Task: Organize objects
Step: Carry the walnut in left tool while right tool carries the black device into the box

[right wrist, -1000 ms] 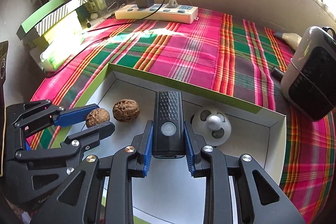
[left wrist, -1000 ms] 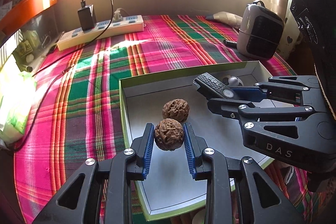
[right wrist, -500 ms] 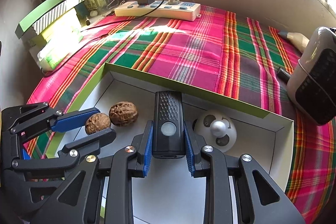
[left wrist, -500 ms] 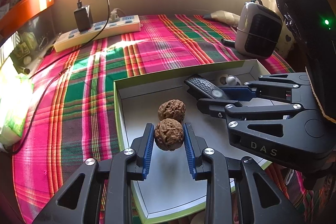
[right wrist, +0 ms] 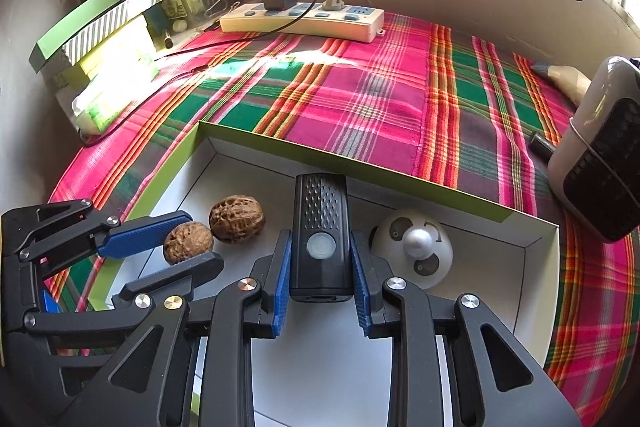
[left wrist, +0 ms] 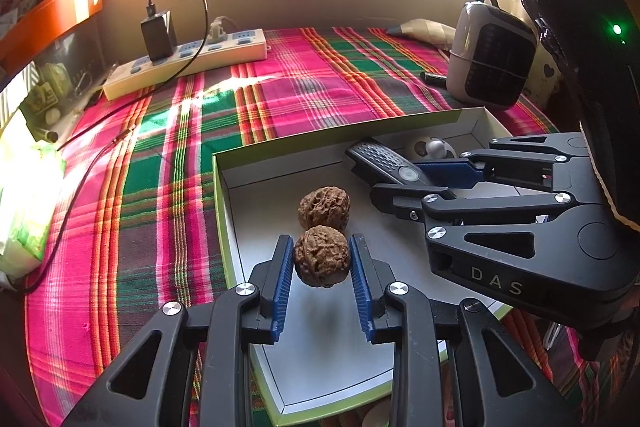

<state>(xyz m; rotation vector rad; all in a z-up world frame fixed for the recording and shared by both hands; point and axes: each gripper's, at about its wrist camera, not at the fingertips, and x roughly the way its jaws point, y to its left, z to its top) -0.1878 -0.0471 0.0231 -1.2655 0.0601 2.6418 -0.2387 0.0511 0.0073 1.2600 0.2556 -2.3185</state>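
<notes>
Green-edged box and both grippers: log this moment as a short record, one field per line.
container: shallow box, white inside, green rim, on plaid cloth
left gripper: shut on held walnut, above the box floor
right gripper: shut on black flashlight, over the box
loose in box: second walnut; white round gadget
outside box: power strip at the far edge; small heater on the right side
</notes>
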